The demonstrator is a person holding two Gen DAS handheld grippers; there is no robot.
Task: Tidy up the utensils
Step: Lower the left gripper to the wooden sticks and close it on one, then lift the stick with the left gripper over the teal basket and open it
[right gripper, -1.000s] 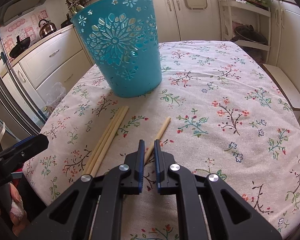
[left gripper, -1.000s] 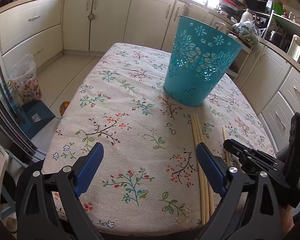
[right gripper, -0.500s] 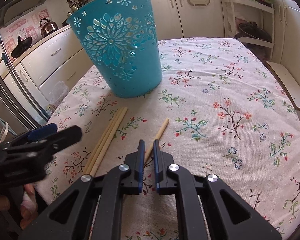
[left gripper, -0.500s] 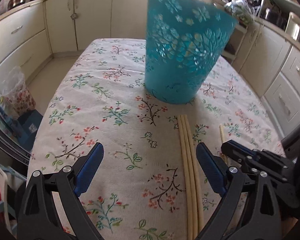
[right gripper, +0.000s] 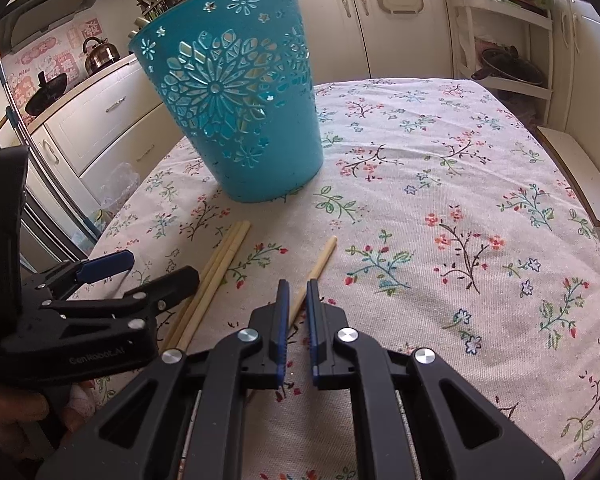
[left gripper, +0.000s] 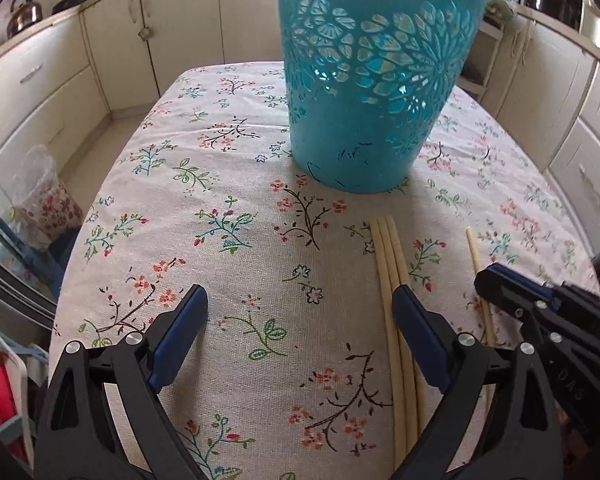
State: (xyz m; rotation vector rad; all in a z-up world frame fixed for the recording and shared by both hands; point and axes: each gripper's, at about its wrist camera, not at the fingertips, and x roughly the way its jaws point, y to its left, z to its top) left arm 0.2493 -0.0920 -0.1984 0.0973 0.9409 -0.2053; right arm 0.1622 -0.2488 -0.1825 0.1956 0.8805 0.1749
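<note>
1. Compared with a second ago, the left gripper (left gripper: 300, 312) has come forward and lower over the table: the blue basket (left gripper: 374, 80) now fills the top of its view and its rim is cut off, where before the whole basket showed.
2. In the right wrist view the left gripper (right gripper: 140, 270) has reached in from the left, its nearer finger now lying over the three chopsticks (right gripper: 216, 268); a second ago only its tip showed at the edge.
3. The right gripper (right gripper: 296, 300) has hardly shifted relative to the single chopstick (right gripper: 320, 266).
4. The table wears a flowered cloth (left gripper: 236, 208). The basket stands upright on it, with the three chopsticks (left gripper: 392, 276) lying side by side, touching, just in front of its base, and the single chopstick (left gripper: 478, 264) apart to their right.
5. Cream cabinets (left gripper: 112, 56) ring the room, and a kettle (right gripper: 100, 54) sits on the counter at the left.
6. The left gripper's fingers are spread wide and hold nothing; its right finger (left gripper: 418, 338) sits over the three chopsticks.
7. The right gripper's fingers are nearly together, a narrow gap between them, with the single chopstick running into that gap; whether they pinch it I cannot tell.
8. The right gripper (left gripper: 496, 284) shows at the left view's right edge, over the single chopstick.
</note>
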